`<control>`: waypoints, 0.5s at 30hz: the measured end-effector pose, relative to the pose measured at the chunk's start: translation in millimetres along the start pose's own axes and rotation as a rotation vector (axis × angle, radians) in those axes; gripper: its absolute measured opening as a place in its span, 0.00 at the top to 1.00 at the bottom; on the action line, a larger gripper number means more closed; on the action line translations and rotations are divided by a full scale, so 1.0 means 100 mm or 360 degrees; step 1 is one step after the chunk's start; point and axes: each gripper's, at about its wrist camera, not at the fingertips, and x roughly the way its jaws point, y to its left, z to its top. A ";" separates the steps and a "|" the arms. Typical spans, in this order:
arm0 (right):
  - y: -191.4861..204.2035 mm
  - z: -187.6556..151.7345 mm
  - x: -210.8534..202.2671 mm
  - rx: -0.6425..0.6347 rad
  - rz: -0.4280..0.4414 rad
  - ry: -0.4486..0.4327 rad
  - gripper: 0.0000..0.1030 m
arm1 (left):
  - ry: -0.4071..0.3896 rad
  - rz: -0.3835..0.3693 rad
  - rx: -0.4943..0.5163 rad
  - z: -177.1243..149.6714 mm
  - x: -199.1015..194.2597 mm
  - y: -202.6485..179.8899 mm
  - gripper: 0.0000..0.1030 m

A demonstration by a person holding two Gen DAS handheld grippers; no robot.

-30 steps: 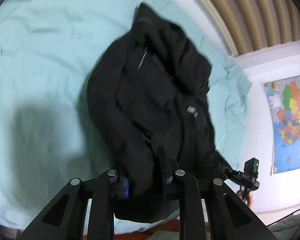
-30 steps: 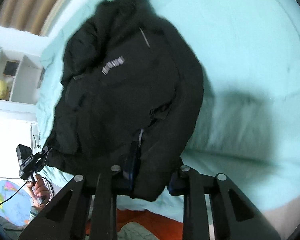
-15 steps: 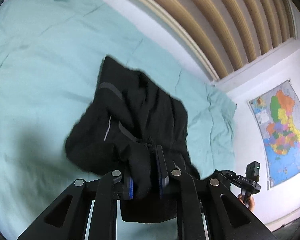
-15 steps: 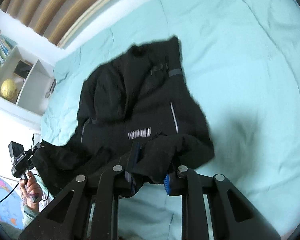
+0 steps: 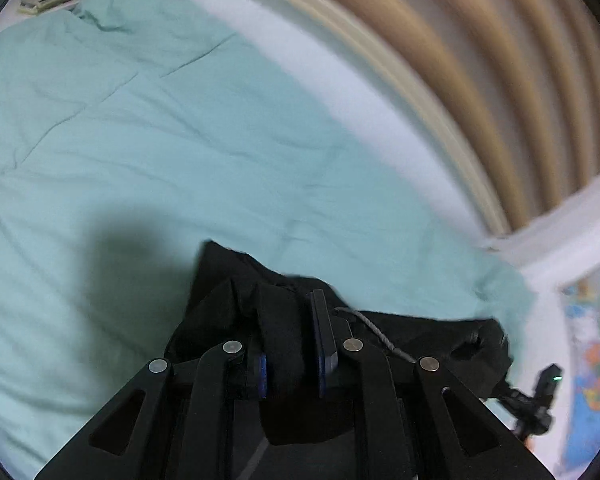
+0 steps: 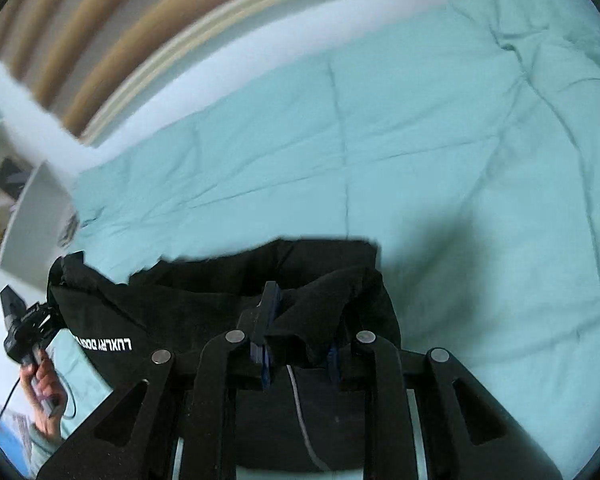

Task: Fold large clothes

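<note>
A large black jacket with white lettering hangs stretched between my two grippers, lifted above a bed with a light teal cover. My left gripper is shut on a bunched edge of the jacket. My right gripper is shut on the other edge, and fabric drapes over its fingers. The rest of the jacket hangs below the grippers, out of sight. The other gripper shows small at the far edge of each view.
The teal bed cover fills most of both views. A ribbed tan headboard stands behind it. A coloured wall map is at the right, and white shelves with a yellow object are at the left of the right wrist view.
Both grippers have lifted and pulled the jacket up off the bed and toward me. It lay spread over the cover before; now only its top edge shows between the grippers.
</note>
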 end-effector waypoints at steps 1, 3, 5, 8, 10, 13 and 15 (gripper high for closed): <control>-0.03 0.12 0.27 0.0015 -0.0034 0.0045 0.73 | 0.0036 0.0058 -0.0021 0.05 0.22 0.05 0.83; -0.10 0.25 0.66 0.0064 -0.0059 0.0127 0.71 | 0.0137 0.0151 -0.0061 0.09 0.63 0.19 0.82; -0.23 0.27 1.14 0.0139 -0.0104 0.0261 0.71 | 0.0262 0.0198 -0.0084 0.04 1.04 0.33 0.82; -0.41 0.21 1.60 0.0226 -0.0105 0.0371 0.71 | 0.0304 0.0190 -0.0079 -0.03 1.28 0.43 0.82; -0.44 0.20 1.69 0.0229 -0.0102 0.0383 0.71 | 0.0316 0.0173 -0.0062 -0.02 1.30 0.43 0.81; -0.45 0.21 1.68 0.0239 -0.0090 0.0401 0.71 | 0.0370 0.0129 -0.0042 0.03 1.28 0.44 0.81; -0.45 0.23 1.57 0.0251 -0.0070 0.0398 0.70 | 0.0389 0.0090 -0.0013 0.12 1.19 0.44 0.80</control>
